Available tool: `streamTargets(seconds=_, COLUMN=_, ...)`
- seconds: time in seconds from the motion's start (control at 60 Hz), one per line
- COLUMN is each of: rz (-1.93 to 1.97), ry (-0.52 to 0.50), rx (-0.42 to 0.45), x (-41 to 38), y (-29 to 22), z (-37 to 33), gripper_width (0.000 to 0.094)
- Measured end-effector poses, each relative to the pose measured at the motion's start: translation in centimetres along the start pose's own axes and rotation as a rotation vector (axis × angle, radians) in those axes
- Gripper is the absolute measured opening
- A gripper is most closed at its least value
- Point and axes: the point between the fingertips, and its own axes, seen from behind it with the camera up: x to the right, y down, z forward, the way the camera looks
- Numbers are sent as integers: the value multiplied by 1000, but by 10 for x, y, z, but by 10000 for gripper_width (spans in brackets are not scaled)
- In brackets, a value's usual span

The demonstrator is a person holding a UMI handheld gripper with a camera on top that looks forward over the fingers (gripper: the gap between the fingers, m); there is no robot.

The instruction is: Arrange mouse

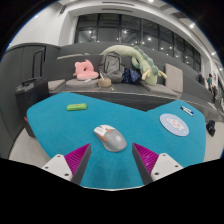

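A grey computer mouse (110,137) lies on a teal desk mat (60,125), just ahead of my gripper (112,163) and slightly left of the middle line between the fingers. The gripper is open and empty; its two magenta pads (78,158) stand wide apart on either side, a little short of the mouse. Nothing touches the mouse.
A round blue-and-white coaster (176,123) lies on the mat at the right, with a small blue item (185,109) beyond it. A green flat object (77,106) lies at the left. Behind the desk are a pink plush (85,68) and a green plush (140,62).
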Motion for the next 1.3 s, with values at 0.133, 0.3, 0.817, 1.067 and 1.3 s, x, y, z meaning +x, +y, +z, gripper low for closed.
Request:
streamTargets(seconds=0.133, rz=-14, ry=25, rx=-17, x=8, y=-10, z=38, gripper_width=848)
streamTargets(seconds=0.3, rz=-25, ry=28, rx=-95, x=10, y=-1, z=90, gripper_width=859)
streamTargets(seconds=0.817, rz=19, ry=12, rx=-115, x=14, y=-17, z=145, gripper_width=473)
streamTargets(seconds=1.067, rz=60, ry=-33, rx=-114, x=17, y=-27, z=126, gripper_width=344)
streamTargets(seconds=1.3, rz=97, ry=36, rx=96, x=140, y=-137, z=93, gripper_width=346)
